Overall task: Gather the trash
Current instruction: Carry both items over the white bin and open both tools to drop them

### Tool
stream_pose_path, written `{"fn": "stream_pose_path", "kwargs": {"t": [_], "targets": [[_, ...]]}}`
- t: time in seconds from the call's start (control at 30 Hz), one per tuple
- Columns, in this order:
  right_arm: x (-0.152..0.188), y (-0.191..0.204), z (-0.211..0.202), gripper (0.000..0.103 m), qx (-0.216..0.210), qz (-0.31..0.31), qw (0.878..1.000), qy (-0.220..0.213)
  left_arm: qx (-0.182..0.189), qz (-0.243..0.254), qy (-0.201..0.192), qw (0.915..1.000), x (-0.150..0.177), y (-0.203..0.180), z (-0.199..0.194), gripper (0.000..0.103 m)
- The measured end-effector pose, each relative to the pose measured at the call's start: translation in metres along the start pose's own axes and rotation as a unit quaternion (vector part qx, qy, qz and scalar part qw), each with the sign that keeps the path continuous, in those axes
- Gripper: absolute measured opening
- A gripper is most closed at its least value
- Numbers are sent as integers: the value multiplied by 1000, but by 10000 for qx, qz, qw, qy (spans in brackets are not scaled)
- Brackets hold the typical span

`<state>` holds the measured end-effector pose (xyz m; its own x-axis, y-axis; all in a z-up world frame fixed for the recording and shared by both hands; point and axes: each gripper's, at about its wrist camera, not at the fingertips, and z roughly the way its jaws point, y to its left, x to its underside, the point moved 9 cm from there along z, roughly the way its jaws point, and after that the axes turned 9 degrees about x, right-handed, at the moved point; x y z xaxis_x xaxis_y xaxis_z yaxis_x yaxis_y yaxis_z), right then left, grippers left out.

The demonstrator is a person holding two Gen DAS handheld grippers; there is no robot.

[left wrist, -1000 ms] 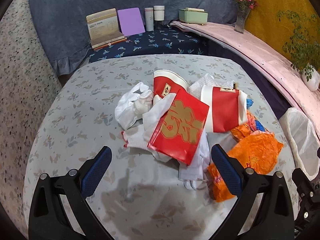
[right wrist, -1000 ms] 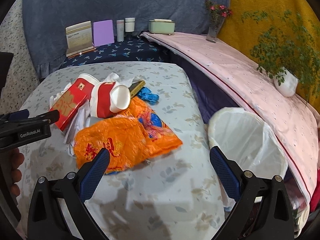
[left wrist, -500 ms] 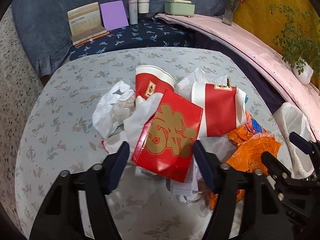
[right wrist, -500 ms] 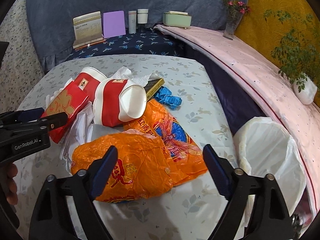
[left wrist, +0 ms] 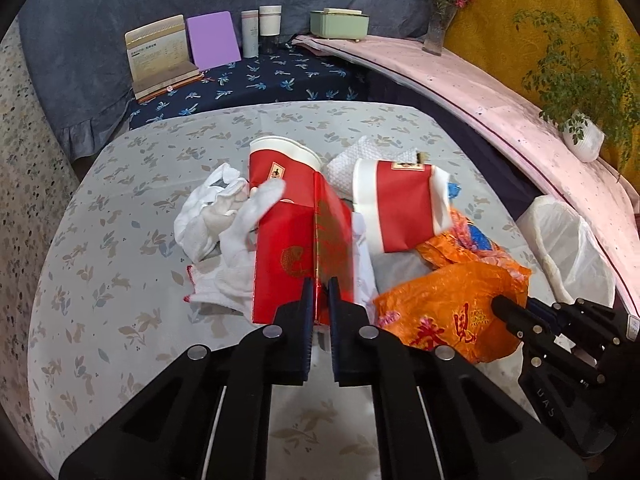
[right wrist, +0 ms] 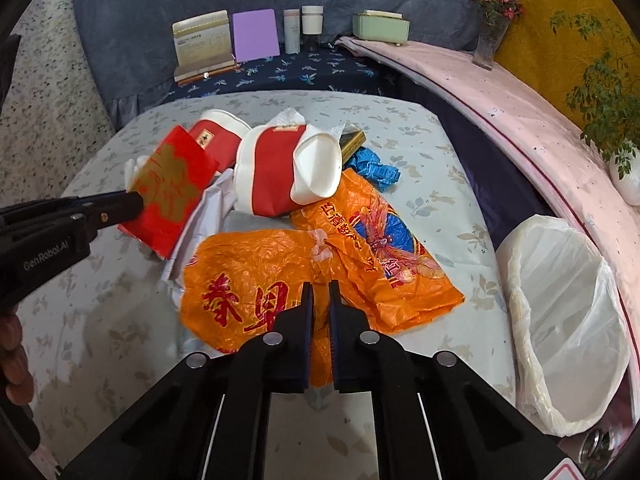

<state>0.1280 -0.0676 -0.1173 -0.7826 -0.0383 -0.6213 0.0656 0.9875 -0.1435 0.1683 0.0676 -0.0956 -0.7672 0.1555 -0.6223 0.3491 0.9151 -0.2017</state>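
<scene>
**Both hand-held grippers clamped on litter at the bench's near side**

The left hand-held gripper (left wrist: 319, 298) has its jaws closing, and the frames show them pinched on the near edge of a red envelope with gold print (left wrist: 304, 256), which is tipped up off the cloth so it stands edge-on in the left wrist view. In the right wrist view the same envelope (right wrist: 170, 190) hangs tilted from the black fingertips, its far corner near the pile.

The right hand-held gripper (right wrist: 319, 298) is closing too — its pads grip a fold of the crumpled orange plastic bag (right wrist: 256, 280), which lies on the near right part of the bench (right wrist: 420, 128).

The rest of the trash sits heaped around the bench's middle: two red-and-white paper cups on their sides, one (right wrist: 280, 176) resting on the orange bag's far edge and one (right wrist: 218, 130) behind the envelope; white gloves (left wrist: 216, 216) toward the left of the heap; a blue wrapper (right wrist: 374, 168) and a dark flat packet (right wrist: 352, 140) on the far right of the pile.

Off the bench's right edge stands a bin lined with a white bag (right wrist: 568, 312) — mouth open, close beside the bench. Part of a hand (right wrist: 12, 356) shows at the left border of the right wrist view.
</scene>
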Motion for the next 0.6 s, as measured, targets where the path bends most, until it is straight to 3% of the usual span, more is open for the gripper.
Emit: {"fn": "stream_pose_path", "kwargs": {"t": [0.27, 0.6], "targets": [[-10, -24, -47, 6, 58, 318, 9986, -427, 220, 92, -150, 9996, 6, -29, -27, 4], [-15, -82, -81, 6, 411, 880, 9925, -745, 560, 357, -289, 9974, 3, -73, -48, 4]]}}
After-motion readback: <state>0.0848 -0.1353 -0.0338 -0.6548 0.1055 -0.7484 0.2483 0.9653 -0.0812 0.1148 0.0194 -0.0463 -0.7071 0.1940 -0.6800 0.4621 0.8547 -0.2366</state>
